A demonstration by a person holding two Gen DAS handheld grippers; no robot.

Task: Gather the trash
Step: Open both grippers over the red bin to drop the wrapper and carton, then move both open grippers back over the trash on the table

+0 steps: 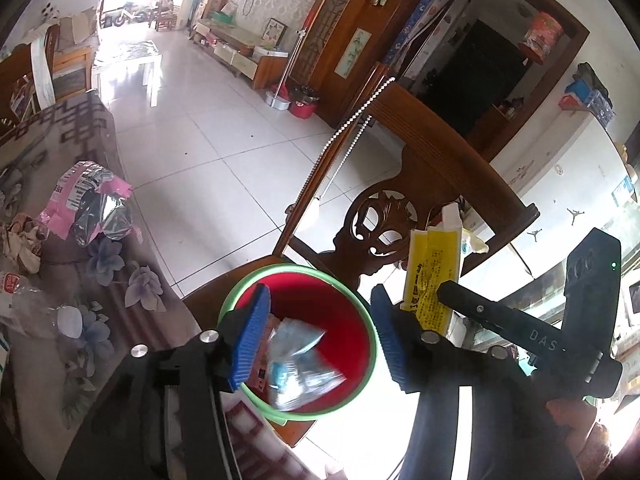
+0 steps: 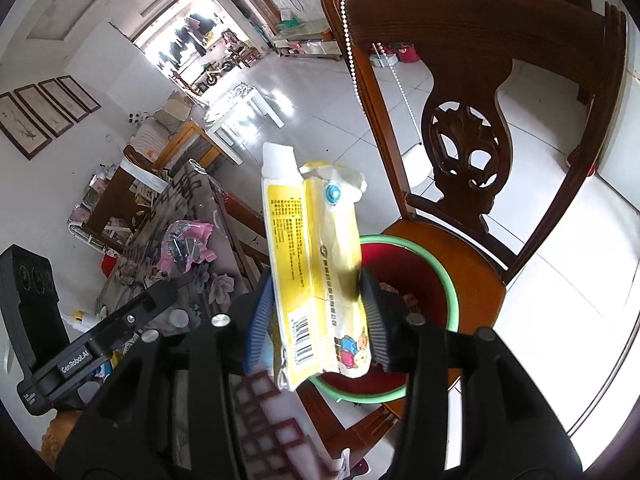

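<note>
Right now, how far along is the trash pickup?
Done: a clear blue-printed plastic wrapper already lies in the red bin with the green rim on the wooden chair.

In hand: the right gripper has a yellow tissue pack wrapper between its blue pads above the bin. The left gripper is open and empty.

Left: a pink torn foil bag and crumpled paper on the floral tablecloth.

Bright daylight, floor glare, fisheye-warped edges

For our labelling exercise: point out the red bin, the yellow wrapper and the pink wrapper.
red bin (image 1: 352,322), left wrist view, inner red wall.
yellow wrapper (image 2: 316,264), right wrist view, printed middle.
pink wrapper (image 1: 80,196), left wrist view, printed face.
</note>
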